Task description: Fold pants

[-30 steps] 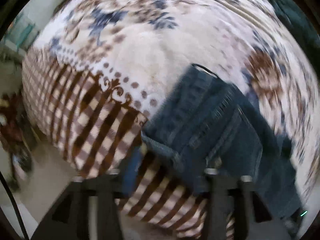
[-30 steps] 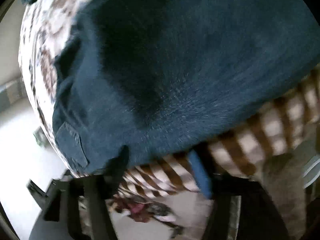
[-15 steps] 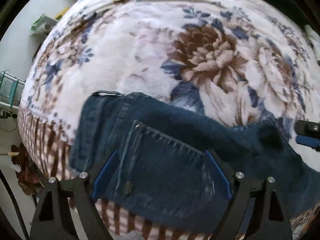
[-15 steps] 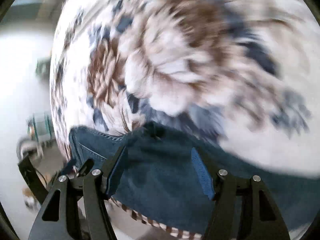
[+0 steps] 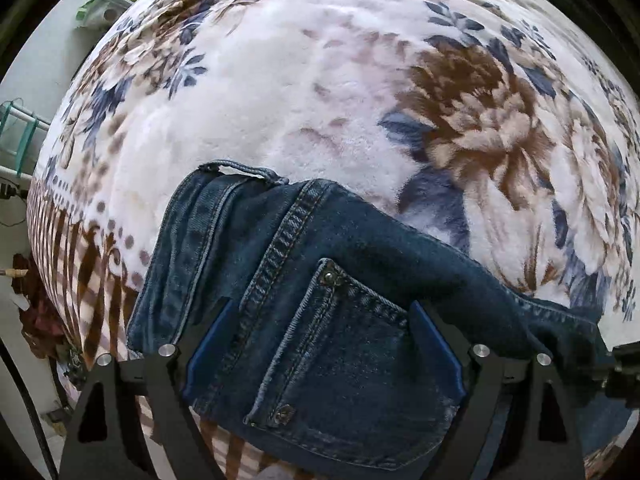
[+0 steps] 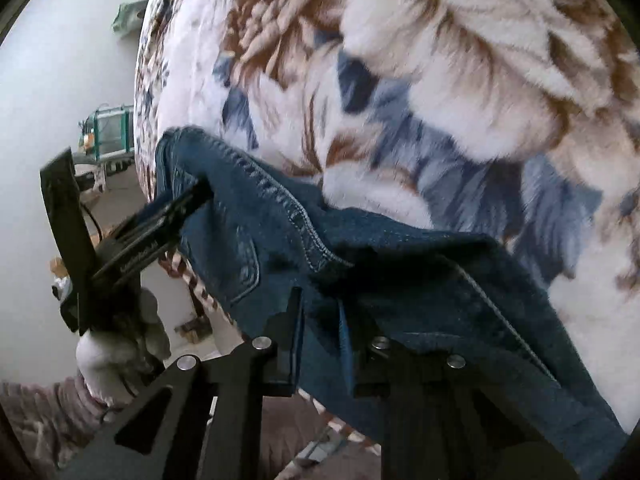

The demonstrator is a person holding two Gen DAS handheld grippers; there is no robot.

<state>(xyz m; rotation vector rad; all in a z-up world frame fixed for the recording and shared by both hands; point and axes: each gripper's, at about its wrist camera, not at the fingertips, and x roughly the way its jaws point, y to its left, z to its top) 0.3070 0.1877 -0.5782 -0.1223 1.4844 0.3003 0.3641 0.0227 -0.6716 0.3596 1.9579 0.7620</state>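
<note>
Dark blue jeans (image 5: 304, 280) lie on a floral blanket near its front edge, waistband and belt loop to the left, back pocket up. My left gripper (image 5: 320, 344) is open, its blue-padded fingers (image 5: 208, 344) straddling the back pocket, resting on the denim. In the right wrist view the jeans (image 6: 400, 272) stretch across the lower frame. My right gripper (image 6: 320, 336) has its jaws close together, pinching a fold of denim near the seam. The left gripper (image 6: 160, 216) shows there at the waistband end, held by a gloved hand.
The floral blanket (image 5: 320, 100) covers a bed, with a brown striped border (image 5: 72, 272) at its left edge. A teal rack (image 5: 16, 132) and clutter stand on the floor to the left. A green item (image 5: 100, 12) lies beyond the far corner.
Both grippers came down onto the jeans. The left one settled over the back pocket, still open. The right one narrowed from open to pinching the denim.
</note>
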